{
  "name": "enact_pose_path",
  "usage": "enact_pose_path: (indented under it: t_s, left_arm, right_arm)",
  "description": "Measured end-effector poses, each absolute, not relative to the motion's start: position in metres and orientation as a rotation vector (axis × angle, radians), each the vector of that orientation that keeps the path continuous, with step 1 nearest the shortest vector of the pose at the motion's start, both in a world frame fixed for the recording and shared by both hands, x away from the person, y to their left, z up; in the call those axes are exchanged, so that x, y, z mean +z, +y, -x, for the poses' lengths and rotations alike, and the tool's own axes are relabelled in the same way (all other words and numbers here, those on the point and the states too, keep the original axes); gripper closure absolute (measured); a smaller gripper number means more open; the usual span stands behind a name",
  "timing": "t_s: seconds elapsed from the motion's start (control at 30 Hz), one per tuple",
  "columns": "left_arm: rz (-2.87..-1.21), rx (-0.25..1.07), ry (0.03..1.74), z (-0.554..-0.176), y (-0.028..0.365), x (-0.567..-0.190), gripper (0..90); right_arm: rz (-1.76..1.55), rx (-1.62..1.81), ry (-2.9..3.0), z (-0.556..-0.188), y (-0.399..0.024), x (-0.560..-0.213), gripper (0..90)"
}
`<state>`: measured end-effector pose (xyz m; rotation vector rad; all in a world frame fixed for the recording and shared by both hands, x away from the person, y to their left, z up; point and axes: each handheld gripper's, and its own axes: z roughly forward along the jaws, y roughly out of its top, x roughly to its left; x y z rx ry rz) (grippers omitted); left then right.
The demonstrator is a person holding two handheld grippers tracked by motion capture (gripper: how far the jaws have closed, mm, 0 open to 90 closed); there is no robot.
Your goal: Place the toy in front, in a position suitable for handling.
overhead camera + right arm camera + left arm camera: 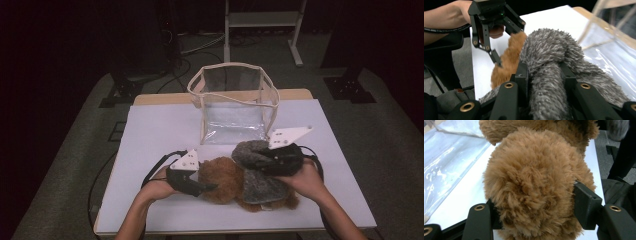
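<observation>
left tool: clamped on brown plush | right tool: gripping grey plush | clear bag: just behind, likely nearer the right | plush lies crosswise on bench

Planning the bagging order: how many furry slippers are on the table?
2. The brown slipper lies at the left tongs; the grey slipper lies beside it, under the right tongs. Others may be hidden.

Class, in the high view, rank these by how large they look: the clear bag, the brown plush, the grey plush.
1. Clear bag
2-3. Grey plush and brown plush: look alike; overlap hides their edges.
</observation>
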<state>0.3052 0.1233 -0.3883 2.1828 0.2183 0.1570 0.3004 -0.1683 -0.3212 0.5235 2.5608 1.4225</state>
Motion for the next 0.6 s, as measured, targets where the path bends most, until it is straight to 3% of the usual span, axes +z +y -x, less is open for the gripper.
enact_pose_path:
  t_s: [0.2,0.43,0.6]
  left_arm:
    - [-2.19,0.164,0.191,-0.301,0.117,-0.39,38.3]
    - [-2.181,0.166,0.198,-0.301,0.116,-0.392,38.2]
    - [-2.194,0.179,0.177,-0.3,0.111,-0.391,38.3]
  right_arm:
    - [-0.49,1.324,2.665,-0.317,-0.134,-0.342,66.8]
    - [-0.592,1.311,2.685,-0.323,-0.158,-0.359,67.0]
    - [-0.593,1.323,2.664,-0.317,-0.16,-0.353,66.7]
